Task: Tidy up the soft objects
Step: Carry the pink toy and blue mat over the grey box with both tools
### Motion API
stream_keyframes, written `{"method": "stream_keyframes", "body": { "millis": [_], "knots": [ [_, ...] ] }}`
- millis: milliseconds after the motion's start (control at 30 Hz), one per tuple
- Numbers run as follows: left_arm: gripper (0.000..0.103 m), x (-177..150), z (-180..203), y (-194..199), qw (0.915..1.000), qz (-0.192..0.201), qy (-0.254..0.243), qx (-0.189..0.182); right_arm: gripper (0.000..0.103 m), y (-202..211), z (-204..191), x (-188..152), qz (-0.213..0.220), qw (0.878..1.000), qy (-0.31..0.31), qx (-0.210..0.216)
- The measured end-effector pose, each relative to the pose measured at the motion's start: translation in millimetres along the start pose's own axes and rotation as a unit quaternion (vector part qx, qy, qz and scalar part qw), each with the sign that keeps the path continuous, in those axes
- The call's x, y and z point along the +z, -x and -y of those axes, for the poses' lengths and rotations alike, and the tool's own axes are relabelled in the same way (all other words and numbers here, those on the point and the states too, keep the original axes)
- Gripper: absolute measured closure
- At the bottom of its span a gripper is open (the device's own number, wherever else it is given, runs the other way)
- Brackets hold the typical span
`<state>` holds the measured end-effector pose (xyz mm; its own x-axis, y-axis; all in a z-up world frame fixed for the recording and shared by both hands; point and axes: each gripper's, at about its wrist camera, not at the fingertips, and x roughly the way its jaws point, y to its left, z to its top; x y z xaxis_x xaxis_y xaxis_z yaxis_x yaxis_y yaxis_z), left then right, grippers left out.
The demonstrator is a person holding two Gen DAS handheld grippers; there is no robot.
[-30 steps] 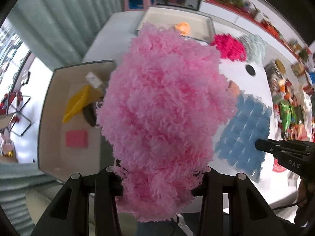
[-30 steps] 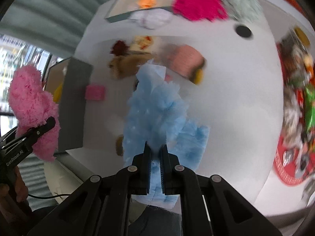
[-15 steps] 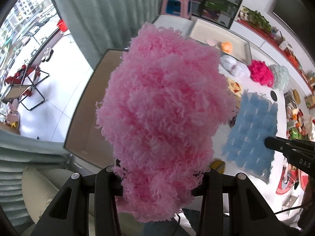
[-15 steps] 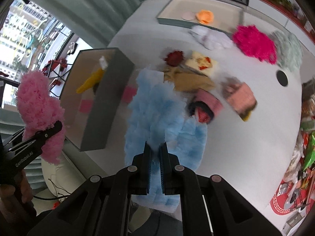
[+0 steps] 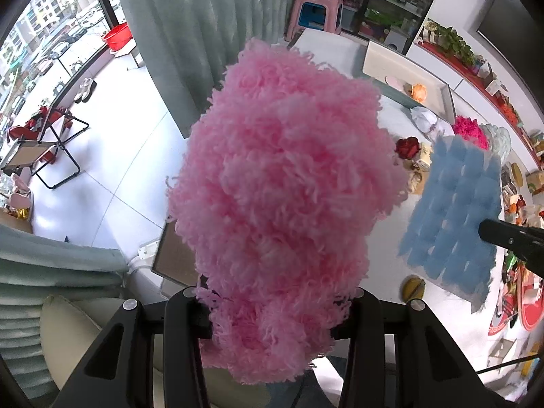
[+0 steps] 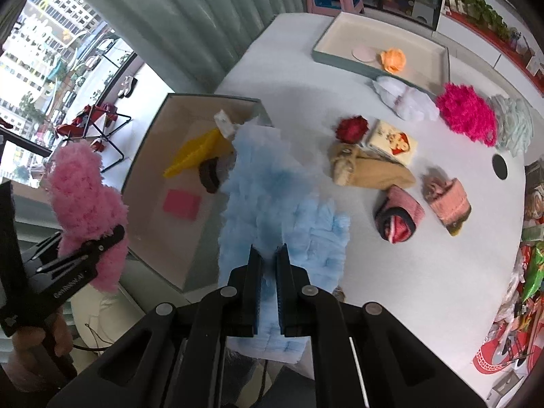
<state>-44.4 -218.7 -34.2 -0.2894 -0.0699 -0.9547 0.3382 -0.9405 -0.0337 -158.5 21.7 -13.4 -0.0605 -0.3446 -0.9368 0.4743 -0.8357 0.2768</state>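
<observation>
Our left tool [image 5: 272, 309] grips a fluffy pink yarn bundle [image 5: 282, 197]; our right tool [image 6: 268, 265] clamps a shaggy light-blue cloth [image 6: 272, 200] above the white tabletop [image 6: 425, 272].

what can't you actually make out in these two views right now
- Left wrist view: the pink fluffy cloth in the left claw hides most of the near box and the table middle.
- Right wrist view: the blue fluffy cloth in the right claw covers part of the box's contents and the table behind it.
- Right wrist view: packets at the right edge are cut off and blurred.
</observation>
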Motion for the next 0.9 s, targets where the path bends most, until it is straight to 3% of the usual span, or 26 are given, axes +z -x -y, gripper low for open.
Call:
{"method": "stream_keyframes", "body": {
  "millis": [367, 900],
  "knots": [
    [0.058, 8, -38, -4, 0.9999, 0.008, 0.011, -0.001, 0.095, -3, -68, 18, 0.015, 0.999, 0.032, -0.002],
    [0.058, 8, -54, -19, 0.9997, -0.008, 0.021, 0.011, 0.095, -39, -138, 36, -0.017, 0.995, 0.101, 0.013]
  ]
}}
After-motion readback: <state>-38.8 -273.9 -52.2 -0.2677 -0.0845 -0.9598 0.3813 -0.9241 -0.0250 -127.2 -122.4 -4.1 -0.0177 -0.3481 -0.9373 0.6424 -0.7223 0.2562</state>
